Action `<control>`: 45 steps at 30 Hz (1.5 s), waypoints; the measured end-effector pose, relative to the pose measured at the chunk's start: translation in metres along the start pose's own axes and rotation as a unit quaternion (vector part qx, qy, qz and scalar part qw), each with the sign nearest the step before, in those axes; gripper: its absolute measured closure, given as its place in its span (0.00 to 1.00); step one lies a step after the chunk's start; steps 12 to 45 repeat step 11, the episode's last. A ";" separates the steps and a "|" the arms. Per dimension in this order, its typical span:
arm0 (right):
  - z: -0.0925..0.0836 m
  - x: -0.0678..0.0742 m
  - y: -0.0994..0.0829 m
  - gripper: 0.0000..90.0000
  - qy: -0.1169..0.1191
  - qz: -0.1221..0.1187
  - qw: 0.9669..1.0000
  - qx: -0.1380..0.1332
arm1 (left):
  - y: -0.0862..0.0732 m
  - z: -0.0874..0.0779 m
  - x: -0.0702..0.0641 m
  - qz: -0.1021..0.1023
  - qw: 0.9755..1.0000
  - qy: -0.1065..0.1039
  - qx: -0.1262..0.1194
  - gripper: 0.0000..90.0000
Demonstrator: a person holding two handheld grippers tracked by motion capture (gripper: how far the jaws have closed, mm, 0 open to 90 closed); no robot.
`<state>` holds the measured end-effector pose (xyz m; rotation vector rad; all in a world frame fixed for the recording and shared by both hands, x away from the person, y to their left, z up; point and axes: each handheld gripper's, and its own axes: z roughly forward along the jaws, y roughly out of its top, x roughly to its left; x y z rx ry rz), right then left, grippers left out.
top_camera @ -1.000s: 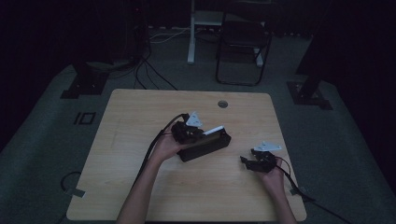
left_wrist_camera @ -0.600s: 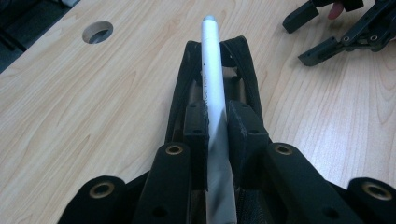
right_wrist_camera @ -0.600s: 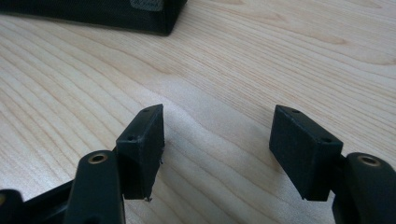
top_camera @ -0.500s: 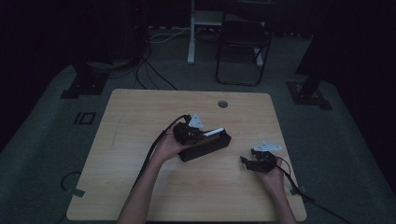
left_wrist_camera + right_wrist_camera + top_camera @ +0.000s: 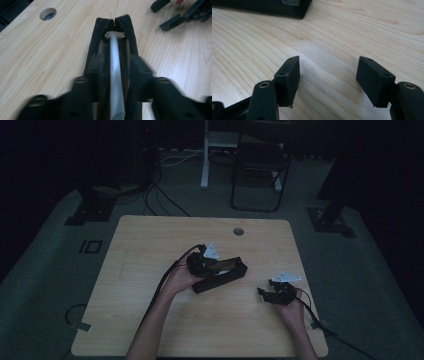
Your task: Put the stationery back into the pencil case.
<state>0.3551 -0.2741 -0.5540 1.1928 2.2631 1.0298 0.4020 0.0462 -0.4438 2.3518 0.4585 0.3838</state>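
- Two jaws of the left hand-held gripper (image 5: 215, 266), mid-frame, have just been opening. A pale rod (image 5: 115, 62) lies loose between them, inside the black case (image 5: 235, 271) on the tabletop (image 5: 150, 250).
- Best to back straight out without snagging the case.
- Right hand-held gripper (image 5: 265, 292), lower right, gapes empty.

Your high view is very dim: the surface (image 5: 150, 250) reads as a muted tan patch and the floor and chair (image 5: 260, 170) behind it sink into near black. Your two claw views are far brighter, with evenly lit wood grain and only soft shadows. In the left claw view the near parts smear with blur (the pale rod (image 5: 115, 72) too); the right claw view blurs only at its nearest edge.
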 end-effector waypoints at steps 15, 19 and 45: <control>0.000 0.000 0.000 0.39 0.000 0.001 1.000 0.000 | -0.005 -0.026 0.009 -0.017 0.999 0.046 -0.022 0.47; 0.000 0.000 0.000 0.39 0.000 0.001 1.000 0.000 | -0.005 -0.026 0.009 -0.017 0.999 0.046 -0.022 0.47; 0.000 0.000 0.000 0.39 0.000 0.001 1.000 0.000 | -0.005 -0.026 0.009 -0.017 0.999 0.046 -0.022 0.47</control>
